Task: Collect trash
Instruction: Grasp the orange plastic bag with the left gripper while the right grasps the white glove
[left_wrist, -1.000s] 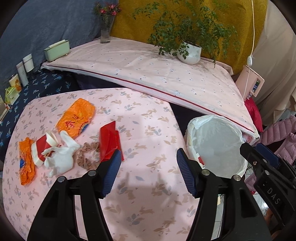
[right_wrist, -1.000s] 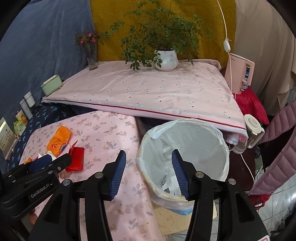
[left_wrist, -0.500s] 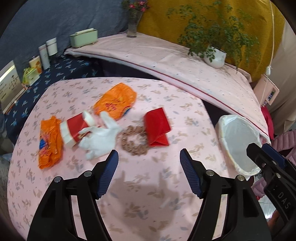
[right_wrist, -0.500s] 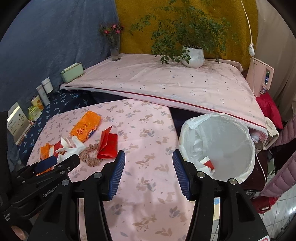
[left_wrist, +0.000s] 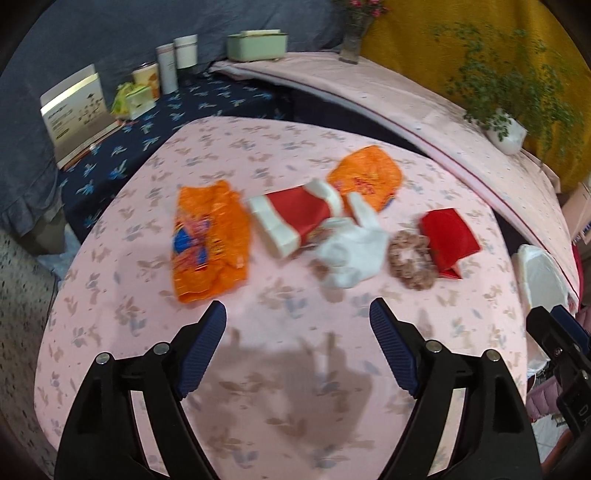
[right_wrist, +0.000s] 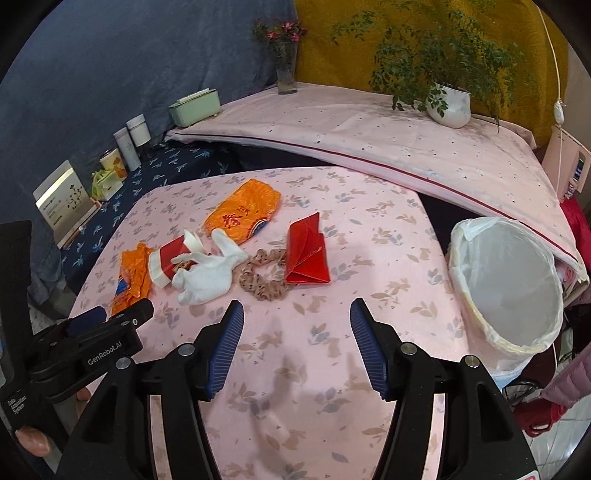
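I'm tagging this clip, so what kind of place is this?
Probably a lived-in room at home: a cloth-covered table, a potted plant on a draped ledge, and a bag-lined bin alongside.

The left gripper (left_wrist: 297, 314) (jaws wide apart) hovers near the white glove (left_wrist: 351, 251).

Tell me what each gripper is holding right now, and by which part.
Nothing is held. The left gripper and the right gripper are both open above the tablecloth.

A pink leaf-patterned tablecloth (right_wrist: 388, 266) carries two orange wrappers (right_wrist: 243, 214), a red-and-white carton (right_wrist: 171, 260), a white glove (right_wrist: 208, 271), a beige scrunchie (right_wrist: 264, 277) and a red envelope (right_wrist: 306, 256).
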